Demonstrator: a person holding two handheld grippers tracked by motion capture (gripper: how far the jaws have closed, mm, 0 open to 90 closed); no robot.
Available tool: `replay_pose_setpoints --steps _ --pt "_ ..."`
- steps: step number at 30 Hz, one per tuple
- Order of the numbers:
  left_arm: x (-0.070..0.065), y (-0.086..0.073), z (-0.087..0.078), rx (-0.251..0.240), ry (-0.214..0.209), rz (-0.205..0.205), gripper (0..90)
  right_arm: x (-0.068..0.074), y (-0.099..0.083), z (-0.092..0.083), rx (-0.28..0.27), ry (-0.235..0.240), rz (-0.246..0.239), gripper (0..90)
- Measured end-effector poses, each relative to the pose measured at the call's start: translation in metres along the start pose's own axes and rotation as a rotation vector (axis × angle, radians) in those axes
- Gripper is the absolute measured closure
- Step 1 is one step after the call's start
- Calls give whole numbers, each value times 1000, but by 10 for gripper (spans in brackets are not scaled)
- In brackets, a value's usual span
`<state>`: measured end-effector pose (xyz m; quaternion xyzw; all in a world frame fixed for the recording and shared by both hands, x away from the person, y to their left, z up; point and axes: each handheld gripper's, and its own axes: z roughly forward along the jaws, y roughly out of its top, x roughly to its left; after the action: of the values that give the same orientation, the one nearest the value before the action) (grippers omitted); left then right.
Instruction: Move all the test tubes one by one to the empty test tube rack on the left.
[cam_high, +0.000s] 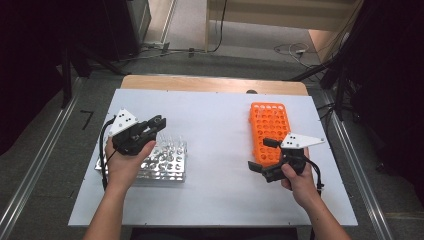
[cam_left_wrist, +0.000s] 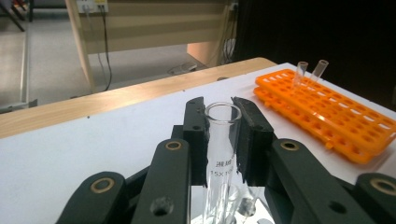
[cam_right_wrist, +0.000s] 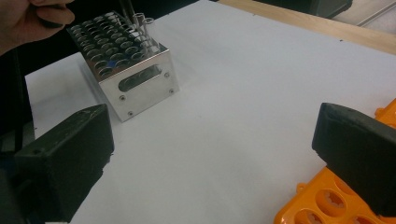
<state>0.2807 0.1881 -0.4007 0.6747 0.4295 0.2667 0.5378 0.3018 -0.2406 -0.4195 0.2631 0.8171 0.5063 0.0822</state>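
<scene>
My left gripper (cam_left_wrist: 223, 126) is shut on a clear glass test tube (cam_left_wrist: 222, 154), gripping it just under the rim; the tube stands upright. In the high view this gripper (cam_high: 156, 123) hovers over the far side of a shiny metal tube rack (cam_high: 165, 167), which holds a few more clear tubes (cam_high: 175, 142). An orange plastic rack (cam_high: 269, 131) lies at the right of the white table; two tubes (cam_left_wrist: 308, 72) stand at its far end. My right gripper (cam_high: 260, 155) is open, wide apart, beside the orange rack's near end, with nothing between its pads (cam_right_wrist: 74, 154).
The white tabletop (cam_high: 220, 125) has a wooden strip (cam_high: 210, 84) along its far edge. The metal rack (cam_right_wrist: 126, 65) and the orange rack's corner (cam_right_wrist: 336, 200) flank open white surface. Cables and dark stands surround the table on the floor.
</scene>
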Motion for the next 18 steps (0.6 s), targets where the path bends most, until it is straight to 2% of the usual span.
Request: replay_pose_setpoints --steps 6,9,18 --pt "4 -8 5 3 24 -14 761 1 0 0 2 1 -4 0" --pt "6 -11 7 7 24 -25 761 1 0 1 5 0 -5 0" --pt "4 -18 13 32 21 -19 761 1 0 0 5 -3 -4 0"
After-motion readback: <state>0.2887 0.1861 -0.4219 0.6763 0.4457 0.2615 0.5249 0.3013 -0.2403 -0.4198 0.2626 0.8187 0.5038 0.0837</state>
